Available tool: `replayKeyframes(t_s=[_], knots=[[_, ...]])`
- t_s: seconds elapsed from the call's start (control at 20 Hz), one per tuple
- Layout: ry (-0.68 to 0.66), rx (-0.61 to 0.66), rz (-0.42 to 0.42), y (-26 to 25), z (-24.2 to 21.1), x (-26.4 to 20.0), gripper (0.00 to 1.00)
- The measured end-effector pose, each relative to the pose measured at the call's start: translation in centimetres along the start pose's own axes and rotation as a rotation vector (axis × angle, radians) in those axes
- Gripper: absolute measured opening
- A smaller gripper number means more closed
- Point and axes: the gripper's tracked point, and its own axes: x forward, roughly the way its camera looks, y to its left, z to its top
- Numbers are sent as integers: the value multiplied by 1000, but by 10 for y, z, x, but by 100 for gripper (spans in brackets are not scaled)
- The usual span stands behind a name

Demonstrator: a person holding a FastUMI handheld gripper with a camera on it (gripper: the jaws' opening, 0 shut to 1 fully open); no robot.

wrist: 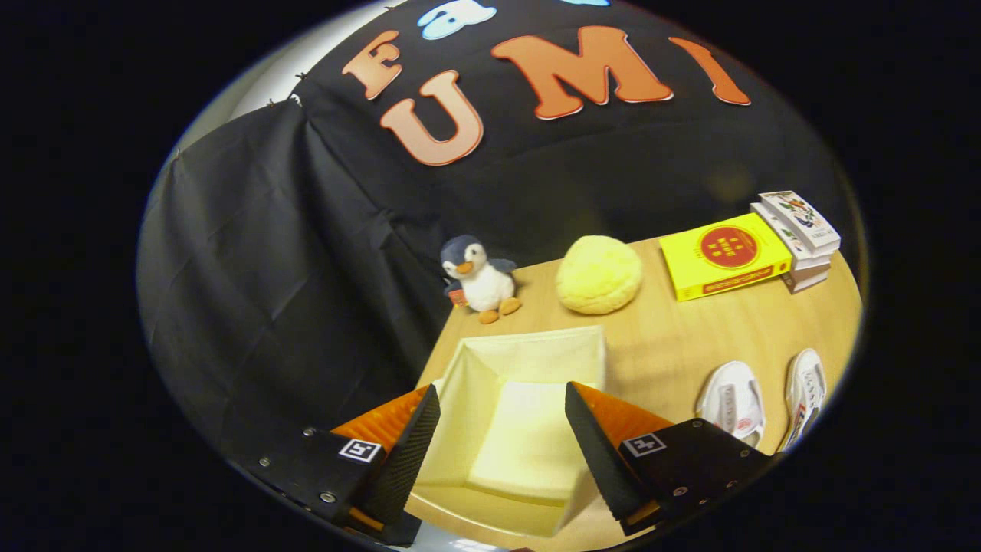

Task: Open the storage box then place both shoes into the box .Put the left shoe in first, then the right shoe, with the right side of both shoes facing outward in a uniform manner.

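- Two fingers (418, 445) of the tool (502, 448) stand wide apart with nothing pressed between them, so the tool is open.
- The storage box (529, 349), pale cream and open at the top, sits on the wooden counter (690, 330) directly between and just ahead of the fingers; its inside holds nothing (the flat bottom shows plainly in the gap between the fingers).
- Both white shoes lie on the counter to the right of the box, outside it: one shoe (732, 402) just beyond the right finger, the other shoe (805, 387) beside it, farther right. Which is the left and which the right cannot be told.
- Beyond the box, a plush penguin (479, 280) stands near the black cloth wall (291, 268) at the counter's far left corner.
- A round, fuzzy yellow cushion (599, 274) rests next to the penguin, farther right.
- A yellow book (724, 254) with a red circle on its cover lies farther right again, touching or just beside a small stack of books (801, 234).
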Motion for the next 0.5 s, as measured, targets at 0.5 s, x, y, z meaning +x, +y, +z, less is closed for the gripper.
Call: replayKeyframes(t_s=[0.5], knots=[[-23,75,-215,-159,-8,-67,98]])
